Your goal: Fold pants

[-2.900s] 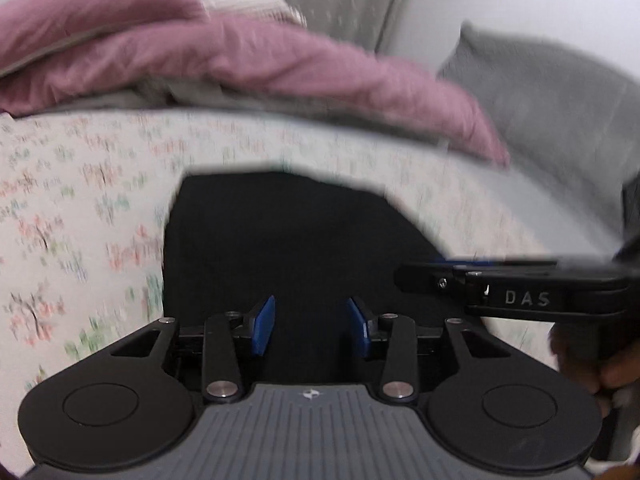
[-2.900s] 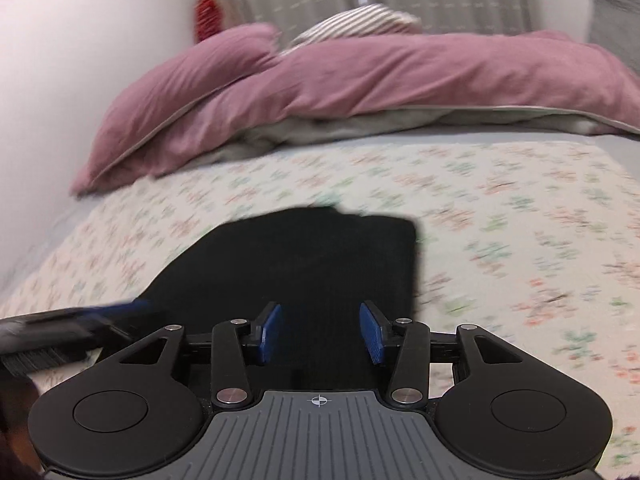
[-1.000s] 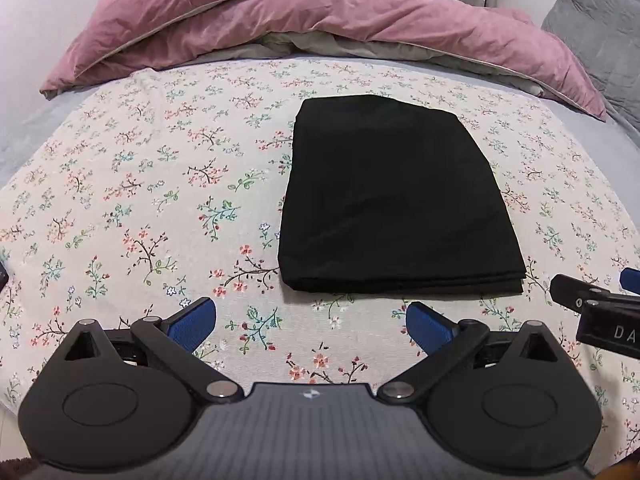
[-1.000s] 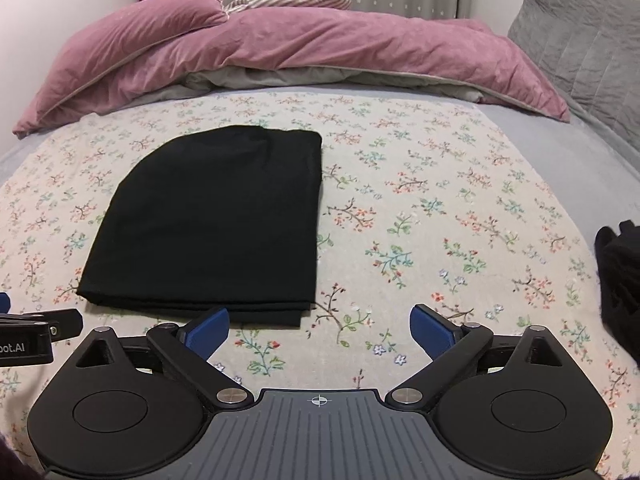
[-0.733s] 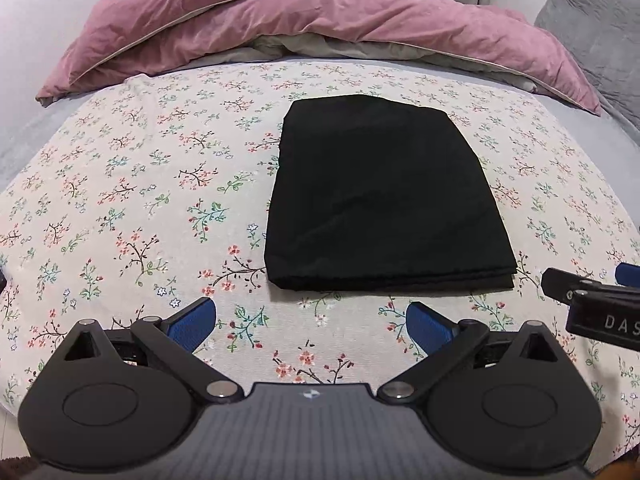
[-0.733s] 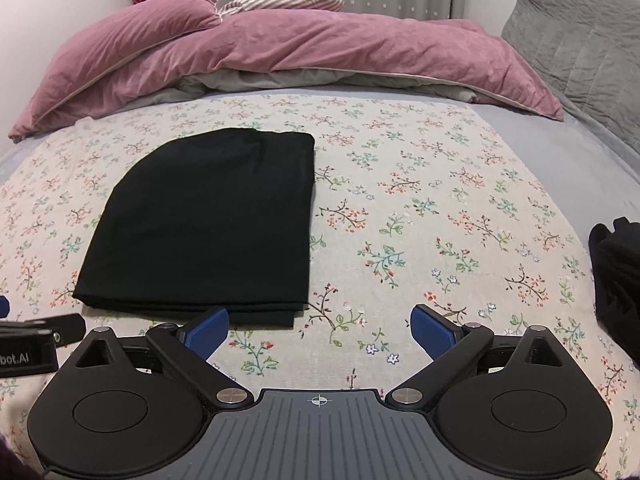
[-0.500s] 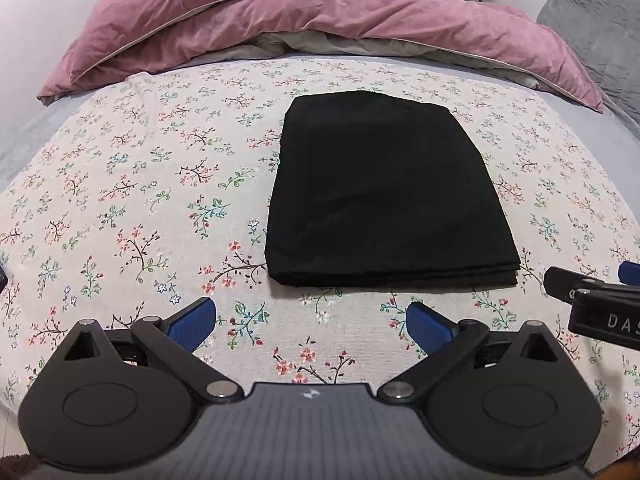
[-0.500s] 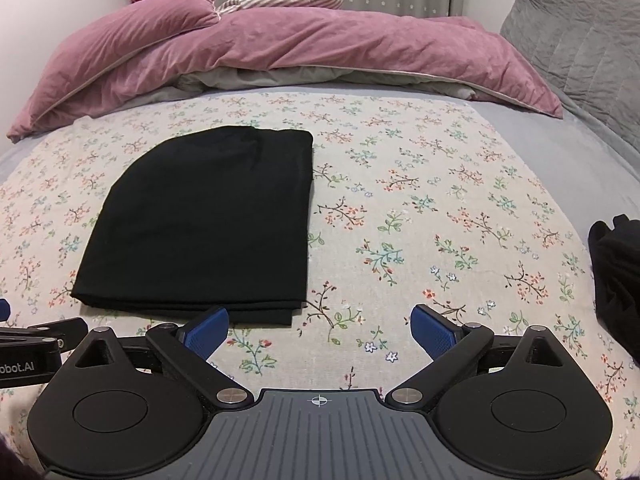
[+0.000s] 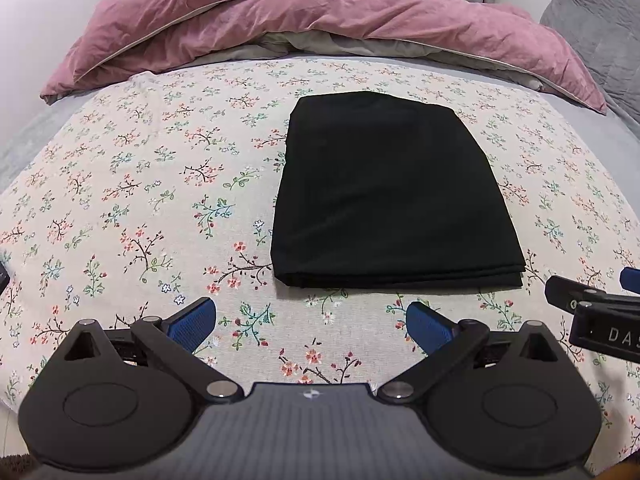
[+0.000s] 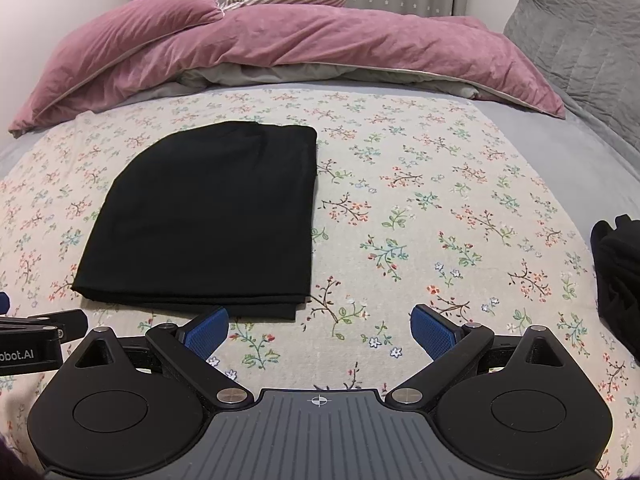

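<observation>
— Floral bedsheet (image 9: pixel 132 184) fills both views, with the pink duvet (image 10: pixel 280 40) heaped at the far end. Where are the pants?

— The black pants (image 9: pixel 392 196) lie flat in a compact, layered rectangle near the middle of the sheet, their stacked near edge just ahead of your fingers. Nothing is touching them.

— And your grippers?

— Your left gripper (image 9: pixel 312 320) has its jaws spread wide and empty, just short of the bundle's near edge. Your right gripper (image 10: pixel 320 326) is equally wide and empty, set toward the bundle's right corner.

— So which step is this?

— Folding looks finished — edges roughly squared, layers aligned. A dark garment (image 10: pixel 618 280) sits at the right edge of the right view; you could turn to that next, if it's part of the job. Otherwise, keep both grippers clear so you don't drag the top layer.
</observation>
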`<state>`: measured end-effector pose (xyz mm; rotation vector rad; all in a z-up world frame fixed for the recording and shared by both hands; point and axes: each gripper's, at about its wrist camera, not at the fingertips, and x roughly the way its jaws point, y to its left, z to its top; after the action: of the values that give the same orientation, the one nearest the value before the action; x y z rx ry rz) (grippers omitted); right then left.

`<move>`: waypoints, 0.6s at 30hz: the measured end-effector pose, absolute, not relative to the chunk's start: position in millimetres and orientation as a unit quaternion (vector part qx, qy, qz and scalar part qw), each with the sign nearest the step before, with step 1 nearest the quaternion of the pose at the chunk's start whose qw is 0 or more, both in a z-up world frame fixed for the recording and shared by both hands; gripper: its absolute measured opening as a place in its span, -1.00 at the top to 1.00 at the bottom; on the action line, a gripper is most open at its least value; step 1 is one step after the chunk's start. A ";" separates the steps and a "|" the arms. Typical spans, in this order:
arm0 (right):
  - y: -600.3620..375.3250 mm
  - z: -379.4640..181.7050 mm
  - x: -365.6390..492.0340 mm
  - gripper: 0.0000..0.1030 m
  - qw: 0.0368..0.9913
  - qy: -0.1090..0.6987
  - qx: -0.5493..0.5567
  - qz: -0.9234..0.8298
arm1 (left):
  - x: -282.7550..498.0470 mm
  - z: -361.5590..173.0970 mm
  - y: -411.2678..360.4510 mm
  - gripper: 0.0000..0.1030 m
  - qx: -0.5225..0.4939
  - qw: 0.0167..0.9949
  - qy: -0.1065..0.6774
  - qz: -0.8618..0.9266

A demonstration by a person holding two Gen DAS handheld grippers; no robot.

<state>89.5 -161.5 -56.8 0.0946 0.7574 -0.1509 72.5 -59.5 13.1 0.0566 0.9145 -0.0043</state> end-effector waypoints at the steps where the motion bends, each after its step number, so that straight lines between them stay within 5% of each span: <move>1: -160.9 -56.7 88.9 -0.92 0.926 0.368 0.045 -0.073 | 72.5 13.2 -59.5 -1.00 0.028 0.897 0.441 -0.002; 18: -159.5 -55.9 85.9 -0.92 0.928 0.364 0.043 -0.069 | 73.1 14.2 -55.5 -1.00 0.024 0.898 0.440 -0.001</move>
<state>85.9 -159.5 -55.9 0.0879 0.7456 -0.1415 73.1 -55.5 14.2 0.0503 0.9120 -0.0029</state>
